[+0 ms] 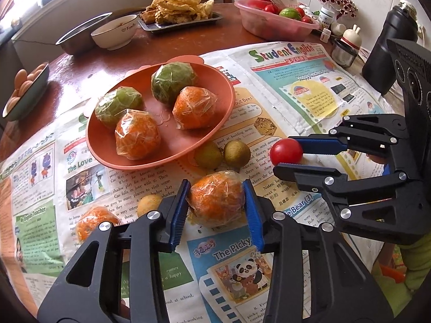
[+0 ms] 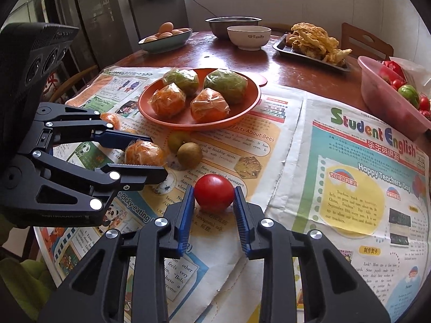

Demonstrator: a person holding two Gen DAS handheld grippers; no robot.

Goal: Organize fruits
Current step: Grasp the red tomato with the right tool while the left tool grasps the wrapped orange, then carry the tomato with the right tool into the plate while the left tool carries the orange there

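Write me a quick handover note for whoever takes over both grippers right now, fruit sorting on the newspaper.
Left gripper: shut on a wrapped orange, still resting on the newspaper.
Right gripper: shut on the red tomato, also still on the paper.
Done: four wrapped fruits, two green and two orange, sit on the orange plate.
Left: both held fruits, two small green-brown fruits beside the plate, another wrapped orange and a small yellowish fruit near the left gripper. The pink tub already holds tomatoes.

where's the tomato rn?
The tomato sits on the newspaper between the right gripper's fingers, just right of the two small green fruits below the plate.
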